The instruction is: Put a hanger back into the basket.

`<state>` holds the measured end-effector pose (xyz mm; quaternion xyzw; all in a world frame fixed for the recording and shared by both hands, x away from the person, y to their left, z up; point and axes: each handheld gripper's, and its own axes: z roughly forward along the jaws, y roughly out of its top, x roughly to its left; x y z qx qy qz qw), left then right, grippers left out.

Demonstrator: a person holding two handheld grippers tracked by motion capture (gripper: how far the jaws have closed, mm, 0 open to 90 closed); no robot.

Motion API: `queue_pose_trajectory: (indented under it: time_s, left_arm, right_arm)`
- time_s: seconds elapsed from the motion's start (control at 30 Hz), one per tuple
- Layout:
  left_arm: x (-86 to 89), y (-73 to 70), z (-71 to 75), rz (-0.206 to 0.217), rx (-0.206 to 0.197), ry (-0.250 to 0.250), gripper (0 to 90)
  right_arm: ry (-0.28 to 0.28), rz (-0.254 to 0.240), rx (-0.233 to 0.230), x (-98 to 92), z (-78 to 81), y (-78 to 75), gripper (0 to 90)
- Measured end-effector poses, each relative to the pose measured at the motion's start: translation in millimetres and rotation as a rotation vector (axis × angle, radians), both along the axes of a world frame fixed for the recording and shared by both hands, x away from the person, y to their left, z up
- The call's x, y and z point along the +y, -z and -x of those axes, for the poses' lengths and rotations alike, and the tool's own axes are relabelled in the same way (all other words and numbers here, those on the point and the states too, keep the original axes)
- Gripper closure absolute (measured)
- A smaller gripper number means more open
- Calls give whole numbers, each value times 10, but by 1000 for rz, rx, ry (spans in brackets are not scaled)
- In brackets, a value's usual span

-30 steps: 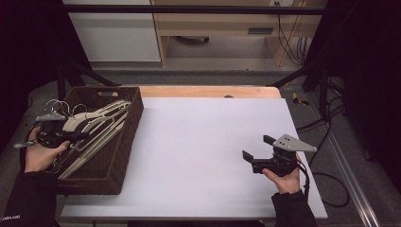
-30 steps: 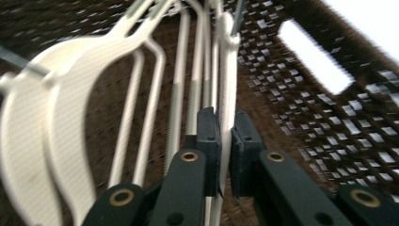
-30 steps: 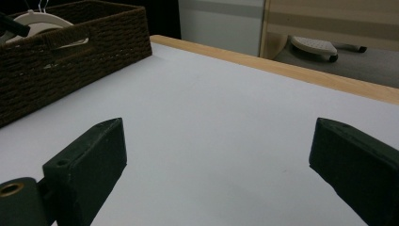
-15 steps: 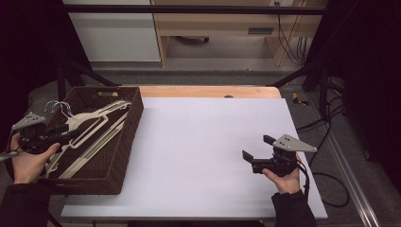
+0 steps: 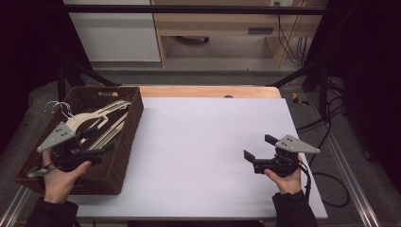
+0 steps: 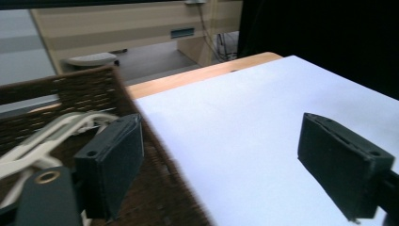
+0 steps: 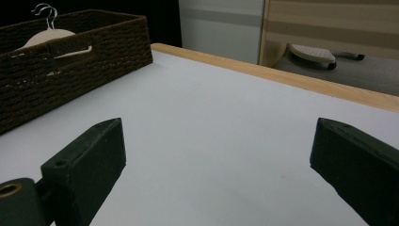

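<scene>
Hangers [image 5: 101, 120] lie in the basket [image 5: 124, 142]; both grippers' fingers are released, the left's [image 5: 97, 149] having just opened.

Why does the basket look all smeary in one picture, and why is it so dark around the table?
Left gripper view: the basket edge is streaked by motion blur. Right gripper view: sharp, evenly lit. High view: the white table is bright while its surroundings fall into shadow.

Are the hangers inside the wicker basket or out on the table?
Inside. The pale hangers lie within the wicker basket; their wire hooks rise above its far-left rim.
</scene>
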<state>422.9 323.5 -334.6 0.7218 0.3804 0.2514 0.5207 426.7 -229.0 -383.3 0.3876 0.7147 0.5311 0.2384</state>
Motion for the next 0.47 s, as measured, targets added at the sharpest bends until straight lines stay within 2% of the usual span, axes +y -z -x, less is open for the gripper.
queue_pose_trajectory:
  time_s: [0.1, 0.13, 0.2, 0.27, 0.47]
  left_arm:
    - [-203, 59, 13, 18, -3, 32, 131]
    - [-316, 100, 9, -2, 0, 51, 128]
    - [-385, 131, 11, -19, 6, 59, 121]
    - [-470, 187, 26, -9, 18, 81, 116]
    - [-517, 271, 54, 6, 17, 84, 117]
  right_arm:
    - [-3, -1, -9, -13, 5, -5, 44]
    - [-6, -2, -13, -26, 11, -8, 42]
    - [-2, -5, -14, -32, 15, -9, 41]
    - [-1, -13, -19, -66, 27, -10, 38]
    - [3, -29, -31, -171, 59, -13, 32]
